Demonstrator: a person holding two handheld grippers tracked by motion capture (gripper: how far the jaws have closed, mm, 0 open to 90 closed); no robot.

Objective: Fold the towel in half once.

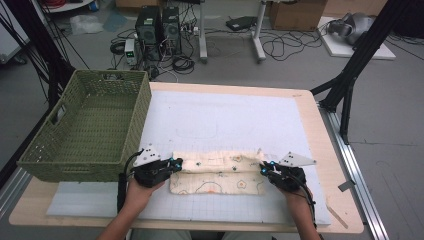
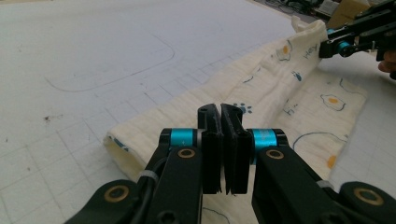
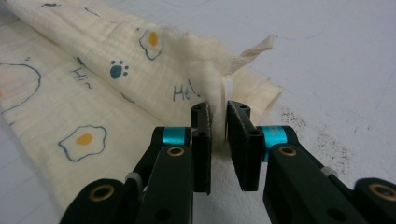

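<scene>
Two folds look done on the cloth [image 1: 217, 172]: left tongs [image 2: 220, 109] pinch its edge tight, right tongs [image 3: 218, 112] loosening, basket [image 1: 85, 127] trip left.

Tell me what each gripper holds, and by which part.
Left gripper: shut on the cloth's left folded edge. Right gripper: jaws slightly apart around its right corner.

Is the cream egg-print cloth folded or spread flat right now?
Folded. The cream egg-print cloth lies doubled into a long strip on the white mat, its upper layer draped over the lower one.
</scene>
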